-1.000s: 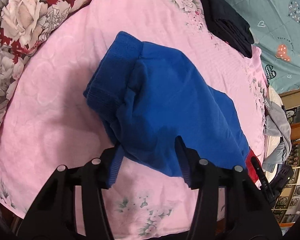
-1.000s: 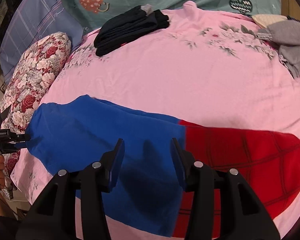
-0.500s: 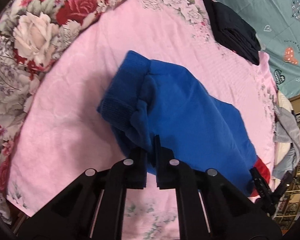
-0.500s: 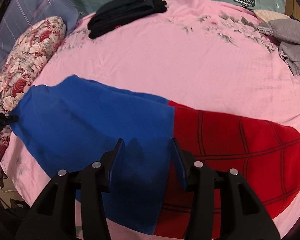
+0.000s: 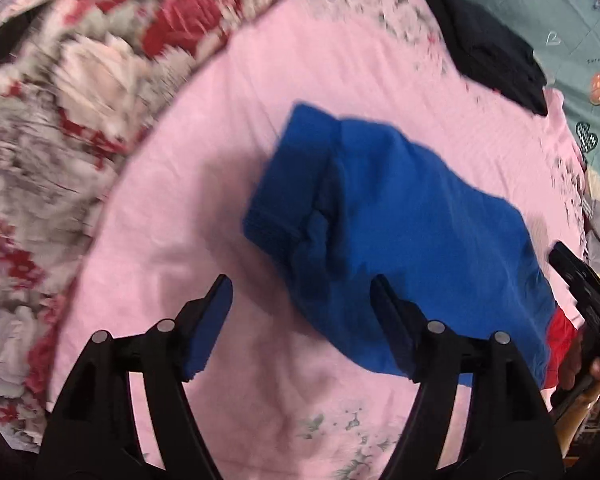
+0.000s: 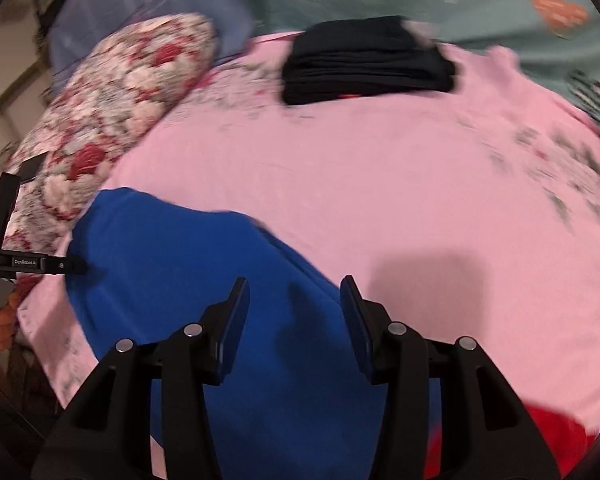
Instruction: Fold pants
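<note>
On pink sheet (image 5: 260, 120), pants (image 5: 400, 220) lie bunched (blue w/ red) — both grippers' fingers spread, nothing held.

My left wrist camera looks down close over the blue-and-red fabric pants (image 5: 400, 216) toward the folded black garment (image 5: 496, 56). My right camera faces the same pink floral bedsheet (image 6: 380, 184) from alongside; both share them.

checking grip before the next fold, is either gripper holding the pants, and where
Neither. The left gripper and right gripper are both open above the blue pants, gripping nothing.
</note>
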A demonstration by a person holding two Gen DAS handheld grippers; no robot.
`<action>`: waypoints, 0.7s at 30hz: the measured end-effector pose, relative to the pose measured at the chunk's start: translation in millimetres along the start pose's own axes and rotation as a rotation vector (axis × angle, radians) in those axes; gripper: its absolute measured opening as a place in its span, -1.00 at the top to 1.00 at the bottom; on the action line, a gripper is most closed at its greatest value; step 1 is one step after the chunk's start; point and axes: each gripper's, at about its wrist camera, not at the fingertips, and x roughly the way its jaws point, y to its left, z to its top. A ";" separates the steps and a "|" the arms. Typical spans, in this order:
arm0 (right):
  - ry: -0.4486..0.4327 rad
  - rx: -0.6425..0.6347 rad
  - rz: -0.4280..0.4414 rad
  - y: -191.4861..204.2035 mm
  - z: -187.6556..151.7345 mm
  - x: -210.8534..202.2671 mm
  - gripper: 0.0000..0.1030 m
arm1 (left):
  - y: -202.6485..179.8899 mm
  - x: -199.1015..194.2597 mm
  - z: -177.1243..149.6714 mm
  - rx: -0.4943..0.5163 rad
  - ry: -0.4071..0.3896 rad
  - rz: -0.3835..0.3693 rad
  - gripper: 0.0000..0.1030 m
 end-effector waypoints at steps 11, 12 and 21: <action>0.099 0.001 0.027 5.7 34.9 69.8 0.93 | -32.3 -5.5 41.5 0.117 -0.182 0.105 -0.80; 0.075 0.003 0.016 4.3 37.3 65.4 0.93 | -35.3 15.1 46.3 0.132 -0.134 0.181 -0.80; 0.054 0.051 0.012 -12.3 34.9 56.4 0.55 | -2.8 33.4 50.8 0.033 -0.087 0.177 -0.96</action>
